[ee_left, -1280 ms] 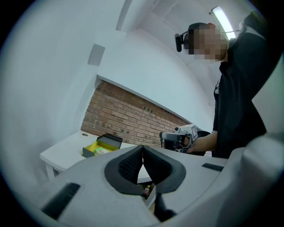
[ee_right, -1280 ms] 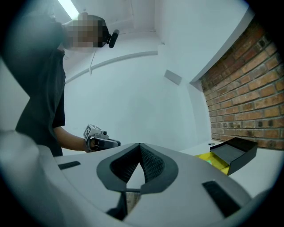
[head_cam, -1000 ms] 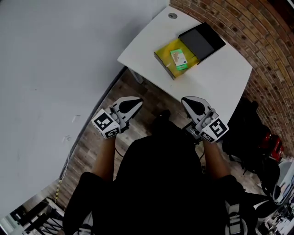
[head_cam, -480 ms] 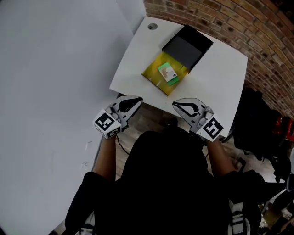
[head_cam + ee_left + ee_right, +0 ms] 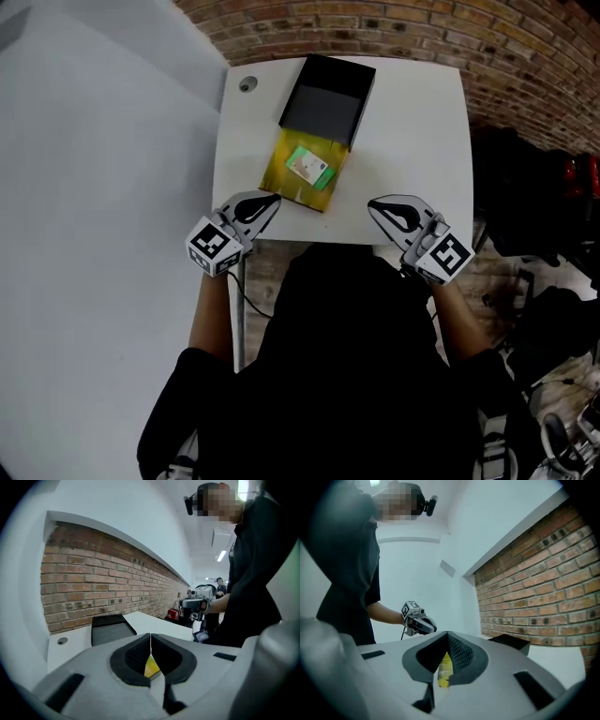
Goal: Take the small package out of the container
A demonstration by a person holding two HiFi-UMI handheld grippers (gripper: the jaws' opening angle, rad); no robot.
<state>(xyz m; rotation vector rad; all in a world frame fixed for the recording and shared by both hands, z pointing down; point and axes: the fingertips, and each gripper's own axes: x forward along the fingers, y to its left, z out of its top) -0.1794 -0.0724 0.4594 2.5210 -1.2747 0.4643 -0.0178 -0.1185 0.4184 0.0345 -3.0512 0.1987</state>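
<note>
On the white table lies an open yellow container with a small green-and-white package inside it. Its black lid lies touching its far end. My left gripper hovers at the table's near edge, just near-left of the container, jaws shut and empty. My right gripper is held at the near edge to the container's right, also shut with nothing in it. In the left gripper view the closed jaws hide most of the container, with a yellow sliver showing below them.
A brick wall runs behind the table, and a white wall stands along its left side. A round cable hole sits at the table's far left corner. Dark bags lie on the floor to the right.
The person has stepped up to the table, so it now sits straight ahead. Both grippers have come forward from over the floor to the table's near edge, still shut.
</note>
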